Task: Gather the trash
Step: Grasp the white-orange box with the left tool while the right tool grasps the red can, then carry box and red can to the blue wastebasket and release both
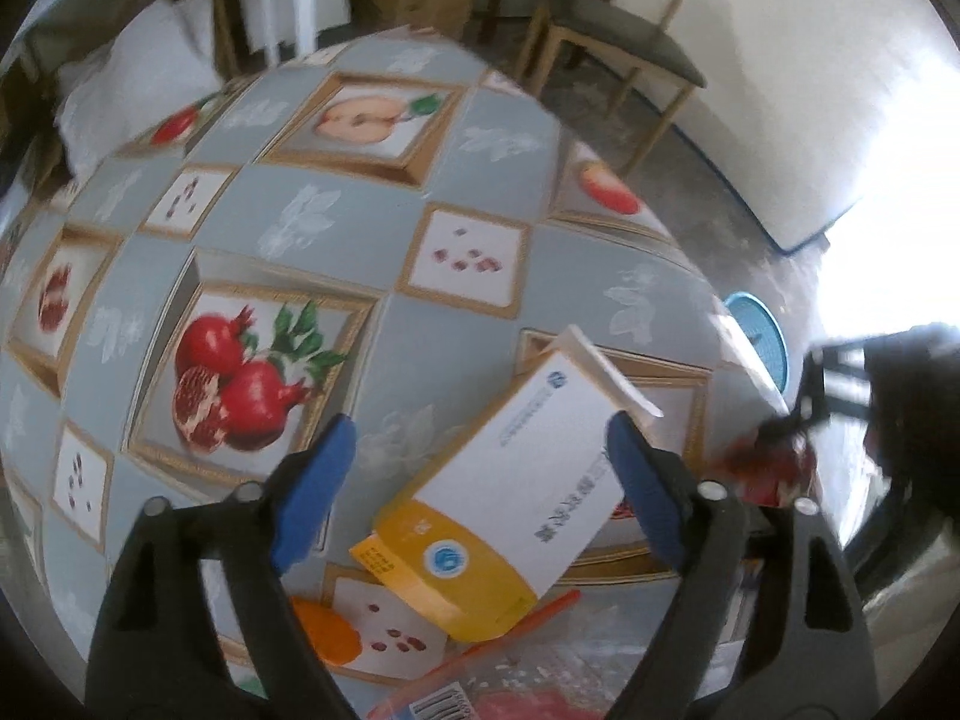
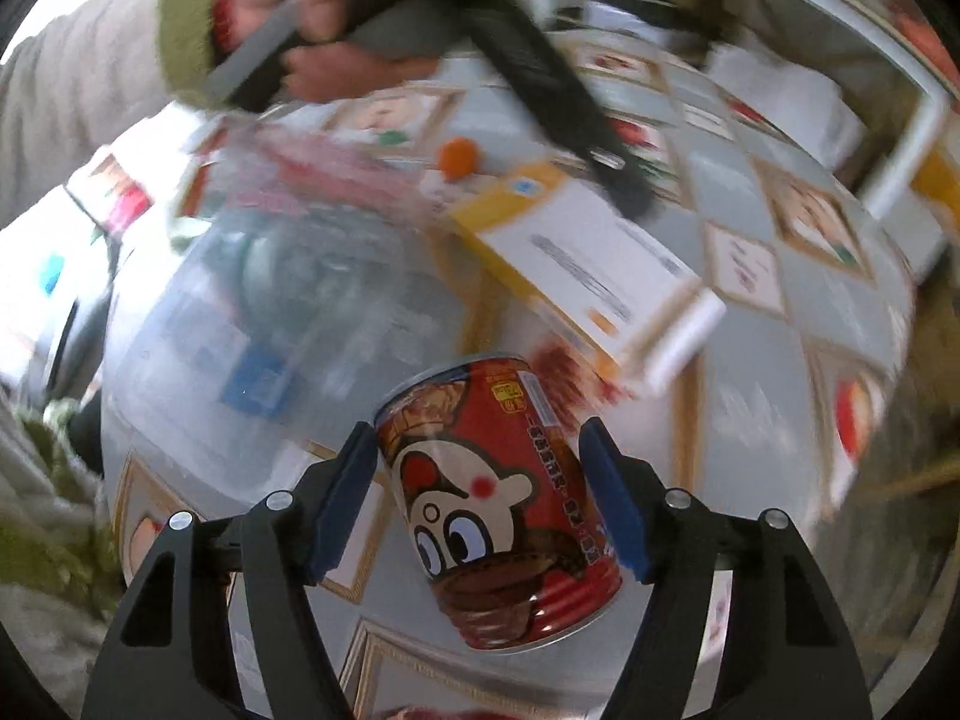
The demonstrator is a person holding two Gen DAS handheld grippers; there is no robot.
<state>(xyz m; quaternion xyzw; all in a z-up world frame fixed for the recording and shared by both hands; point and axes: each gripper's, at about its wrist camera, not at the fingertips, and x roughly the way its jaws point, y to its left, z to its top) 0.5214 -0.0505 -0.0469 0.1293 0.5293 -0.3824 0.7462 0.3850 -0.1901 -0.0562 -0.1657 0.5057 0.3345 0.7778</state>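
My left gripper [image 1: 480, 429] hangs open over a white and yellow carton [image 1: 528, 480], its blue pads apart from the carton's sides. The carton lies slanted on the fruit-print tablecloth [image 1: 336, 222], its yellow end over a clear zip bag [image 1: 516, 666]. An orange [image 1: 327, 630] rests beside the bag. A red can with a cartoon face [image 2: 498, 504] sits tilted between the pads of my right gripper [image 2: 477, 432], which is shut on it. In the right wrist view the carton [image 2: 588, 264], the orange [image 2: 459, 156] and the clear bag [image 2: 270, 276] lie beyond the can, all blurred.
A person's hand [image 2: 300, 30] in a green-cuffed sleeve holds the left gripper at the top of the right wrist view. Wooden chairs [image 1: 612, 36] and a cardboard box [image 1: 420, 0] stand past the table's far edge. A blue round object [image 1: 759, 336] lies on the floor at the right.
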